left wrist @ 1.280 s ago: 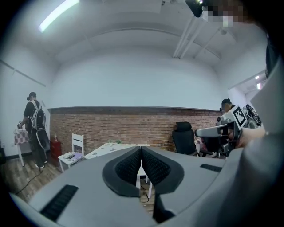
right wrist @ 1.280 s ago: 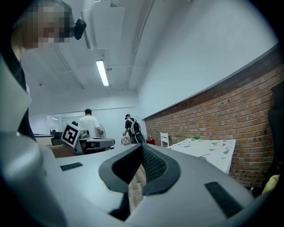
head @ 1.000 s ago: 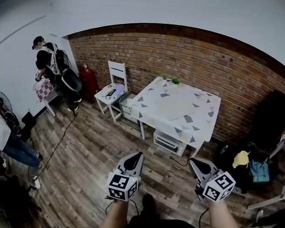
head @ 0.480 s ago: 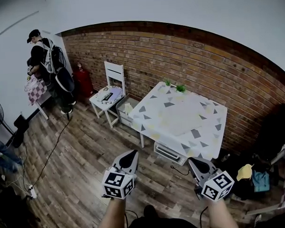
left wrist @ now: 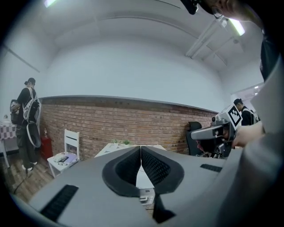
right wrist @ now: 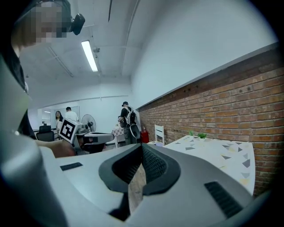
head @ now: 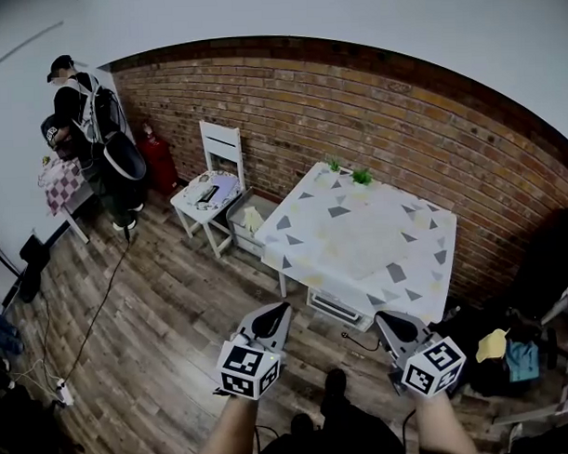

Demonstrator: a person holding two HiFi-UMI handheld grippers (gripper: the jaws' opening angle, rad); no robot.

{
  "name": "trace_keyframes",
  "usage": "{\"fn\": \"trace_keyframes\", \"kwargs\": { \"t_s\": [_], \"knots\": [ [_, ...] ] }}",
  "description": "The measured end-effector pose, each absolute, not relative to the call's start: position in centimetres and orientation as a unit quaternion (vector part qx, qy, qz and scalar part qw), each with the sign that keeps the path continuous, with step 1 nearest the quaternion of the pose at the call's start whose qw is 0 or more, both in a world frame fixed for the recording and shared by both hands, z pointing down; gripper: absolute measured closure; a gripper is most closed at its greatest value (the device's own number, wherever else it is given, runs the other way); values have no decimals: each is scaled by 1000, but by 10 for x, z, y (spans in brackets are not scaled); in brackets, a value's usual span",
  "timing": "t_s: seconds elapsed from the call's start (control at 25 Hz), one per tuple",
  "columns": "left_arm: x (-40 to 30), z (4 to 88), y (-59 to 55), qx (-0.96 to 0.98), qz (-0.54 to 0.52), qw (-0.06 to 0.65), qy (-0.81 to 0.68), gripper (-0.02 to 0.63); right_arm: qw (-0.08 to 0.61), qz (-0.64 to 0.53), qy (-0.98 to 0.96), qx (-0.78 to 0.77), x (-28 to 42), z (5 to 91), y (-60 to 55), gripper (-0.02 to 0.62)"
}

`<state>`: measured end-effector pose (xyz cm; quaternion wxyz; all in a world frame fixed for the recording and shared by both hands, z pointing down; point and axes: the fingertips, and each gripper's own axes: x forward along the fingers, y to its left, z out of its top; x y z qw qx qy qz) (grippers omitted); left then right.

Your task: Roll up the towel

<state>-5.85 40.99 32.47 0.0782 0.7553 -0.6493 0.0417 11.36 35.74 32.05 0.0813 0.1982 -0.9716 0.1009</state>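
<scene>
towel: can't pick it out. the bench [head: 396,229] top is covered by a white cloth with grey and yellow triangles that hangs over the edges, and no view shows a separate towel on it.

left tongs [head: 279,310] and right tongs [head: 383,318]: both held side by side over the floor [head: 157,319], short of the bench's near edge, touching nothing. tips point toward the bench, roughly level. left tongs jaws are pressed together with nothing between them, confirmed in the left gripper view [left wrist: 140,150]. right tongs are the same, jaws together and empty [right wrist: 142,148]. the bench sits ahead of both, slightly to the right tongs' side.

on the bench: two small green plants [head: 349,171] at the far edge by the brick wall [head: 355,116]. under it, a white box [head: 338,307] on the floor.

room: wood plank floor, white chair [head: 212,177] left of the bench with small items on the seat, red cylinder [head: 157,159] against the wall, a person with a backpack [head: 89,116] at far left by a checked table. cable [head: 101,302] runs across the floor. dark chair [head: 546,259] and a yellow cloth [head: 493,344] at right.
</scene>
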Motion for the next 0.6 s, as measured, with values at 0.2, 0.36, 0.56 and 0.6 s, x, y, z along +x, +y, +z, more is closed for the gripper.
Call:
{"fn": "trace_keyframes", "kwargs": {
  "t_s": [0.2,0.36,0.56,0.6],
  "knots": [
    [-63,336,384,759,55,85,-643,588,85,111,-972,191,97,335,330,581],
    [-68,344,353,764,69,89,-636,588,90,119,-970,191,84,348,296,581],
    [-72,369,299,771,91,112,-620,588,104,134,-967,192,70,374,244,581],
    [-72,375,285,773,96,119,-616,586,107,140,-965,194,69,379,232,581]
  ]
}}
